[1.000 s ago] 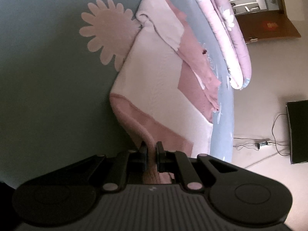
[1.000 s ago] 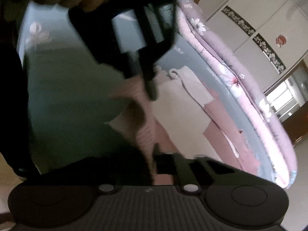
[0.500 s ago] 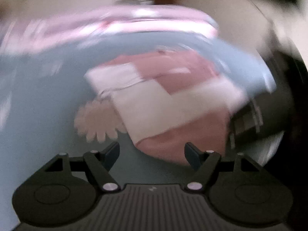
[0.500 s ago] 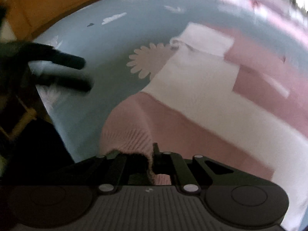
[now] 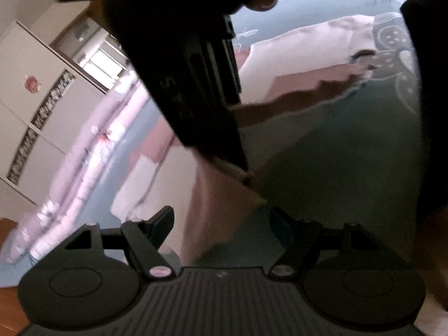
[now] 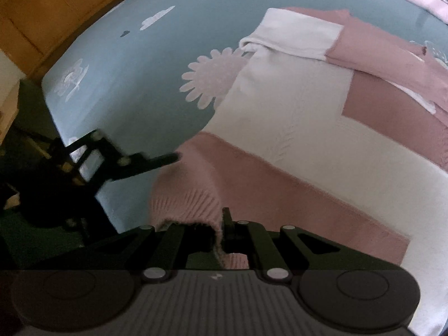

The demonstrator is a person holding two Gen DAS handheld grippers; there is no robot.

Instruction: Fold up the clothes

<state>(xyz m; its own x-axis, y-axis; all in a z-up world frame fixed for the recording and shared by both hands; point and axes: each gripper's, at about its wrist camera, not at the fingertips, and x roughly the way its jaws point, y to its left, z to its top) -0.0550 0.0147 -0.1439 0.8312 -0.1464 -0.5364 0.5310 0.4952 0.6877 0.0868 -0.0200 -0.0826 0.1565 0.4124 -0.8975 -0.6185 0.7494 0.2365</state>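
Left wrist view: left gripper (image 5: 221,221) jaws standing apart, nothing between them, having just been opening; blurred pink-and-white sweater (image 5: 294,64) lying on the blue bedsheet (image 5: 350,145). Right wrist view: right gripper (image 6: 224,224) clamping the sweater's ribbed pink hem (image 6: 184,204). Step looks like mid-fold regrasp; next, left probably needs to take another edge.

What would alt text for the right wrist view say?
The right gripper is shut on the ribbed pink hem of a pink-and-white sweater spread on a blue floral bedsheet. The left gripper reaches in from the left edge, near the hem.
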